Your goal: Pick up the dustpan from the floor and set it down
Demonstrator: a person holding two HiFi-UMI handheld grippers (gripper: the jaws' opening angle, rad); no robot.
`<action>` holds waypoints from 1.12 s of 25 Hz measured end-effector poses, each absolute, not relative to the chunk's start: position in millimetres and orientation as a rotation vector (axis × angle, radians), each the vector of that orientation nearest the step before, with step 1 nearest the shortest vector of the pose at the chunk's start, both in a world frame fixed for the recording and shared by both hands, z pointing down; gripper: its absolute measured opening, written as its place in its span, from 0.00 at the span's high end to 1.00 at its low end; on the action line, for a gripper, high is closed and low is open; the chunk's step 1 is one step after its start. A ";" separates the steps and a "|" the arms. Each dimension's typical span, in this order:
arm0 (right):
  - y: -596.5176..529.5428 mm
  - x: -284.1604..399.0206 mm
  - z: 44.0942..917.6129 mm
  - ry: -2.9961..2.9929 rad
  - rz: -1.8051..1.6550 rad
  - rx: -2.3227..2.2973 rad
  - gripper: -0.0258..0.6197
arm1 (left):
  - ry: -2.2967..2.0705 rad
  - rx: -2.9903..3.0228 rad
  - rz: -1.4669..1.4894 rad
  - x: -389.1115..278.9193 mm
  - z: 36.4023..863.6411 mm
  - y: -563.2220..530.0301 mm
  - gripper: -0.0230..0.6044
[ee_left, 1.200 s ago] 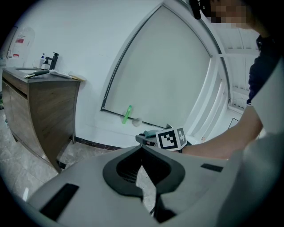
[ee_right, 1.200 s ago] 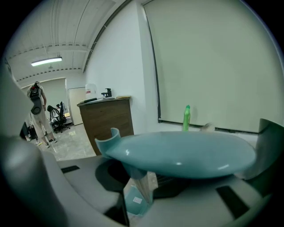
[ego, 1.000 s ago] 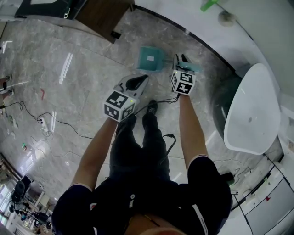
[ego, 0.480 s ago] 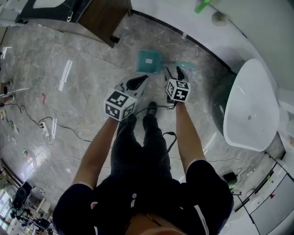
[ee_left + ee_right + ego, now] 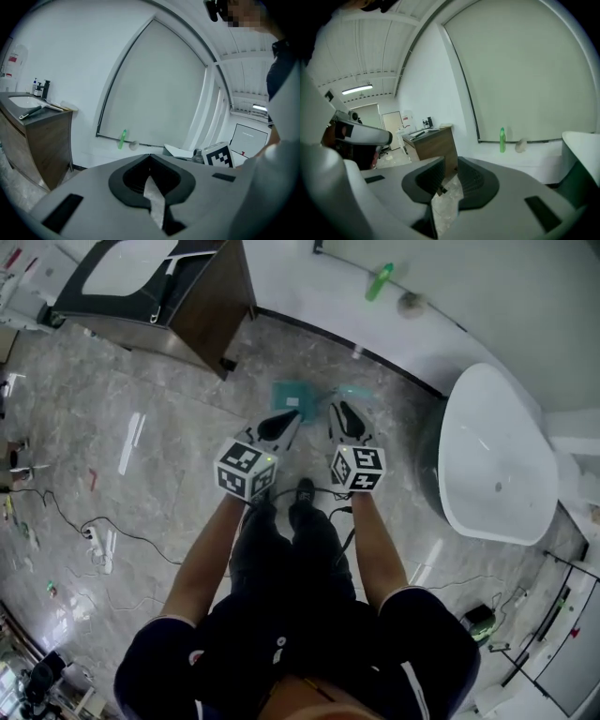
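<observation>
The teal dustpan (image 5: 293,396) lies on the marble floor (image 5: 169,409) in the head view, just beyond both grippers, with a paler teal piece (image 5: 355,391) to its right. My left gripper (image 5: 297,415) hangs in the air short of the dustpan; in the left gripper view its jaw tips (image 5: 150,155) meet with nothing in them. My right gripper (image 5: 337,408) is raised beside it, near the paler piece and apart from it. In the right gripper view its jaws (image 5: 449,163) stand a little apart and are closing, with only floor showing through the gap.
A wooden vanity with a basin (image 5: 202,296) stands far left. A white bathtub (image 5: 492,460) fills the right. A green bottle (image 5: 379,281) and a pale ball (image 5: 409,304) sit on the wall ledge. Cables and a power strip (image 5: 101,545) trail at the left. The person's shoes (image 5: 304,491) are below the grippers.
Both grippers have risen and drawn back from the dustpan. The right one has left the paler teal piece. The dustpan stays on the floor and looks smaller.
</observation>
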State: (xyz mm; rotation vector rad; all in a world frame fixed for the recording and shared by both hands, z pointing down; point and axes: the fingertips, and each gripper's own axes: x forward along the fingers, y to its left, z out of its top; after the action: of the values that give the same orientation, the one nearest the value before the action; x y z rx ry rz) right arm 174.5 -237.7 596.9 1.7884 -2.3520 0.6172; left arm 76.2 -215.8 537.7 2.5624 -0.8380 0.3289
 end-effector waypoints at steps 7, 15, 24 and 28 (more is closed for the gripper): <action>-213.9 169.6 500.2 -2.465 0.482 1.816 0.95 | -0.837 2.645 0.252 88.5 474.0 -194.6 0.94; -179.5 145.2 422.7 -2.613 0.395 1.735 0.95 | -0.835 2.740 0.194 95.0 414.0 -167.4 0.94; -159.6 127.3 374.6 -2.704 0.260 1.671 0.95 | -0.867 2.783 0.161 82.7 385.0 -152.5 0.94; -157.3 129.6 368.1 -2.715 0.246 1.668 0.95 | -0.871 2.779 0.159 86.2 384.8 -149.6 0.94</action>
State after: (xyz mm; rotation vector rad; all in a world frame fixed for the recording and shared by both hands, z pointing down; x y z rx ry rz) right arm 129.6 -157.3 368.1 1.6677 -2.7153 0.2464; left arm 86.2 -149.6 384.8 2.7794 -0.8712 0.1592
